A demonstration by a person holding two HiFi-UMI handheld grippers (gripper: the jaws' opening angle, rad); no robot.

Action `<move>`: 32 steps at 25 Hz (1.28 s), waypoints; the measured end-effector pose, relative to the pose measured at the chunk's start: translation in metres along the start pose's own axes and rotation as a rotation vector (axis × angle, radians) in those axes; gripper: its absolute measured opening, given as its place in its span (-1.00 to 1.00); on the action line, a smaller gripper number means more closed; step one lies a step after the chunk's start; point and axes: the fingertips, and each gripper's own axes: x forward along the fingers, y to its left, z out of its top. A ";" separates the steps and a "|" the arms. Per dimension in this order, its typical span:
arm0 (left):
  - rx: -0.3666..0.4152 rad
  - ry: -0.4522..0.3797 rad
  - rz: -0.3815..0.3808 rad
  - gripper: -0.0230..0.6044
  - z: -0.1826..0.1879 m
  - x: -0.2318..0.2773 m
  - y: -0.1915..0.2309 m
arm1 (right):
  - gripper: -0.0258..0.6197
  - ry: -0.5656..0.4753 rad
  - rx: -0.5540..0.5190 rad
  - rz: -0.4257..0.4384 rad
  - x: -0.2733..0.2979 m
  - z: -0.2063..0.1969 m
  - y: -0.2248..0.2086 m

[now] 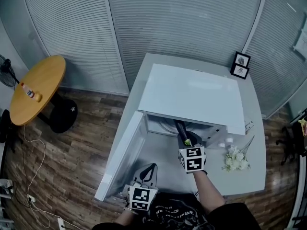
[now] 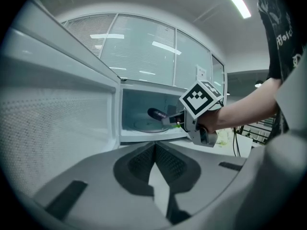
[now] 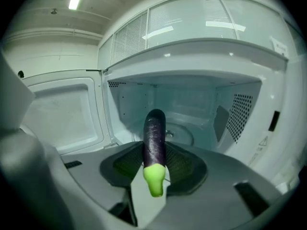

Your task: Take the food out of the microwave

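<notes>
A white microwave (image 1: 192, 97) stands on the white table (image 1: 254, 176) with its door (image 1: 122, 157) swung open to the left. My right gripper (image 1: 184, 137) is at the oven's mouth, shut on a dark purple eggplant (image 3: 155, 138) with a light green stem end. The eggplant (image 1: 181, 128) points into the cavity, above the glass turntable (image 3: 180, 133). The left gripper view shows the same eggplant (image 2: 156, 113) in the right gripper (image 2: 175, 121). My left gripper (image 1: 152, 166) hangs near the table's front edge beside the door, its jaws shut and empty (image 2: 154, 146).
White flowers (image 1: 236, 159) lie on the table right of the microwave. Two small picture frames (image 1: 241, 64) stand at the far right corner. A round wooden table (image 1: 38, 87) with a small bottle (image 1: 29, 93) is at the left, over a wooden floor with cables.
</notes>
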 end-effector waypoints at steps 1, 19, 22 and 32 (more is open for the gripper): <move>0.001 -0.001 -0.003 -0.90 0.000 0.001 -0.001 | -0.49 -0.002 0.000 0.001 -0.002 -0.001 0.001; 0.015 -0.025 -0.057 -0.90 0.010 0.011 -0.020 | -0.49 -0.019 0.031 -0.012 -0.051 -0.022 0.013; 0.023 -0.033 -0.068 -0.90 0.012 0.013 -0.025 | -0.49 -0.020 0.037 -0.017 -0.060 -0.025 0.010; 0.034 -0.041 -0.099 -0.90 0.015 0.020 -0.040 | -0.49 -0.019 0.045 -0.041 -0.090 -0.043 0.007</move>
